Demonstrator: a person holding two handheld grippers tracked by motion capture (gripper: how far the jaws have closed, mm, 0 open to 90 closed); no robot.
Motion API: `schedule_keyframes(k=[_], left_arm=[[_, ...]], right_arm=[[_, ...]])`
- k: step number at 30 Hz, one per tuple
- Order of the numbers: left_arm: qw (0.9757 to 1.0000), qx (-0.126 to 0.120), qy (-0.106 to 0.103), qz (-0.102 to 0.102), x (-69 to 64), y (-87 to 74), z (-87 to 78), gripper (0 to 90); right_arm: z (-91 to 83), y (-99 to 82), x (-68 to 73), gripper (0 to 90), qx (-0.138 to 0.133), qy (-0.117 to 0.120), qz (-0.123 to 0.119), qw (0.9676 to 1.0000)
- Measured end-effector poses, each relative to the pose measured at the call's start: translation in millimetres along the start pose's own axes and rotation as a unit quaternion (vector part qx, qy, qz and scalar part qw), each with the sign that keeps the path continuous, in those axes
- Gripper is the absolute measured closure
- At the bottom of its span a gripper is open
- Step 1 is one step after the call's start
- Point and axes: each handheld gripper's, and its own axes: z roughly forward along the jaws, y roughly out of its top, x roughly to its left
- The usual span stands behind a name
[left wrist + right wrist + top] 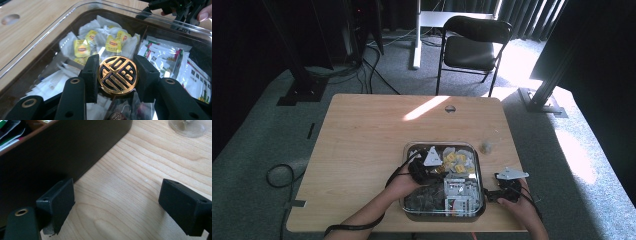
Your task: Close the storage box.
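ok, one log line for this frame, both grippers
left gripper: shut on round gold-black knob, over tea box | right gripper: open, nothing held, on table beside box | yellow tea bags in compartment

A round black disc with a raised gold emblem and gold rim [117, 75] is gripped at its two sides between the jaws of the left hand-held gripper [117, 76], its patterned face tilted up toward the gripper's camera. It is held over the dark, clear-walled compartment tray [45, 47], above a section where pale sachets are piled, with yellow-labelled tea bags [113, 45] just beyond it and white printed packets [172, 60] to one side. In the high view the tray [479, 170] is seen near the front edge of the tabletop [362, 140].
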Motion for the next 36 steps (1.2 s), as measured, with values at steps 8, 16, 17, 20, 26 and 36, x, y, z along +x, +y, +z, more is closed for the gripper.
schedule_keyframes(k=[8,16,17,20,26,36], left_arm=[[0.9997,0.020,0.011,0.012,-9.3,1.3,13.6,59.2],[0.9997,0.021,0.002,0.008,-8.9,-2.6,18.9,59.2],[0.9997,0.022,0.000,0.006,-8.1,-3.3,19.1,59.2],[0.9998,0.020,-0.001,0.004,-8.0,-4.8,19.0,59.1],[0.9998,0.013,-0.002,0.013,-6.3,-6.1,20.0,59.1],[0.9998,0.013,-0.011,0.010,-4.0,-7.7,23.5,58.5]], right_arm=[[0.0,0.0,0.0,12.6,0.000,0.000,0.000,1.0000],[-0.1,0.0,0.0,12.6,0.000,0.000,0.000,1.0000],[0.0,0.0,0.0,12.6,0.000,0.000,0.000,1.0000],[-0.1,0.0,0.1,12.6,0.000,0.000,0.001,1.0000],[0.0,0.0,0.1,12.6,0.000,0.000,0.001,1.0000],[0.0,0.0,0.1,12.6,0.000,0.000,0.000,1.0000]])
